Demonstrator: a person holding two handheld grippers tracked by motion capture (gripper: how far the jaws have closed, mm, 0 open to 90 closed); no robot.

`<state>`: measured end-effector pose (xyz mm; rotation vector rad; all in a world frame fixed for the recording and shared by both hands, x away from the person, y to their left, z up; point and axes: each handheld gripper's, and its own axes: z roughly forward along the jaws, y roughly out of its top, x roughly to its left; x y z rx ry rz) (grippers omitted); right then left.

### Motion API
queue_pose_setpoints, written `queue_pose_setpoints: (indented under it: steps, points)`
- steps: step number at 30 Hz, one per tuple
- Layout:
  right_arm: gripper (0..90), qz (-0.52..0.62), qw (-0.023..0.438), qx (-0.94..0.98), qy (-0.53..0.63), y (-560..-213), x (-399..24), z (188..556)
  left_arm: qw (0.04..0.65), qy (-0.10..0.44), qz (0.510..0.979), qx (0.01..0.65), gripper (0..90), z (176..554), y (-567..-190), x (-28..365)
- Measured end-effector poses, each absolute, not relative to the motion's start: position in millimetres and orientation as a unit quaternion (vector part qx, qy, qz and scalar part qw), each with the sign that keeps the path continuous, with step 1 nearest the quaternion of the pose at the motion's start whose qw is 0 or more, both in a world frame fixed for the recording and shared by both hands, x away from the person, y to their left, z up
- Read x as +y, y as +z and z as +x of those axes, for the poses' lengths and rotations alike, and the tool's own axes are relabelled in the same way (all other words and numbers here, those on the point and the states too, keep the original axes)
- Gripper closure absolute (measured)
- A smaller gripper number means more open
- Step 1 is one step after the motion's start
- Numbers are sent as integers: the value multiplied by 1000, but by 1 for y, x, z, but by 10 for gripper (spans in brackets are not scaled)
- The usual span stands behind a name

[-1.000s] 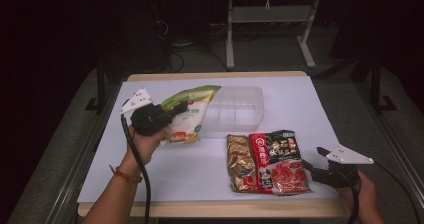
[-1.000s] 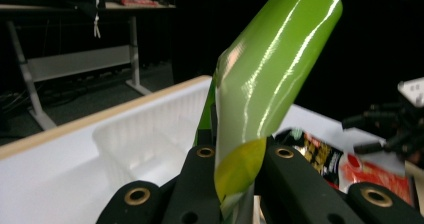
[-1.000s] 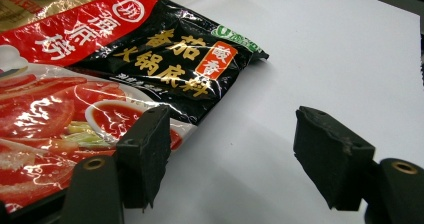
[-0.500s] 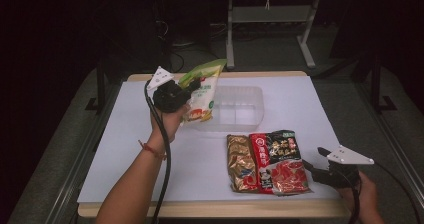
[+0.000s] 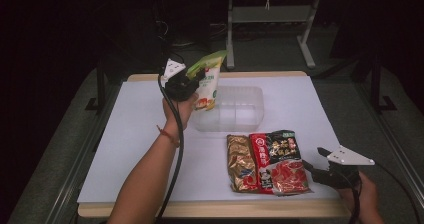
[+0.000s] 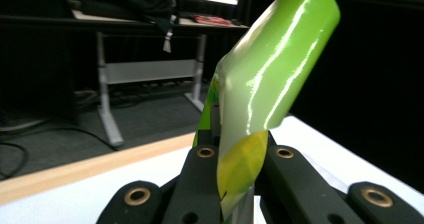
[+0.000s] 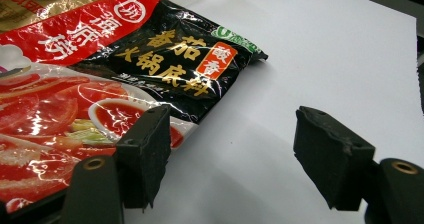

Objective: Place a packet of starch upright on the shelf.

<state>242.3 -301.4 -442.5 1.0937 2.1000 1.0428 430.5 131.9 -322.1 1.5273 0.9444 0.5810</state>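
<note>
My left gripper [image 5: 196, 79] is shut on a green and white pouch [image 5: 208, 81], which hangs in the air at the left end of a clear plastic tray [image 5: 239, 111]. In the left gripper view the pouch's green top [image 6: 270, 79] curls up out of the closed jaws. My right gripper [image 5: 316, 163] rests open at the table's front right. In the right gripper view its jaws stand apart with bare white table between them, and a red and black sauce packet [image 7: 100, 69] lies at the left jaw. A gold packet [image 5: 240, 164] lies beside the red one [image 5: 277, 159].
The white table top [image 5: 140, 149] has a wooden front edge [image 5: 210, 210]. A cable [image 5: 175, 149] trails from the left gripper along the forearm. A metal stand [image 5: 270, 19] rises behind the table in the dark room.
My left hand has carried the pouch to the right and farther back, from left of the tray to its left end. The right gripper has stayed in place.
</note>
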Motion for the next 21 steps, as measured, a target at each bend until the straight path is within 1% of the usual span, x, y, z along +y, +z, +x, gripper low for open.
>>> queue_pose_setpoints:
  steps: [7, 14, 16, 19, 21]
  points:
    - [305, 406, 272, 782, 387, -443, -302, 242, 584, 265, 643, 419, 882, 449, -334, 116]
    - [305, 403, 273, 783, 387, -443, -301, 242, 587, 277, 638, 414, 881, 454, -345, 104]
    - [305, 403, 273, 783, 387, -443, -301, 242, 589, 271, 638, 415, 880, 455, -347, 102]
    - [306, 404, 272, 784, 386, -443, -301, 241, 590, 264, 643, 411, 866, 455, -348, 100]
    - [308, 405, 271, 784, 386, -444, -301, 242, 576, 261, 657, 411, 861, 456, -348, 95]
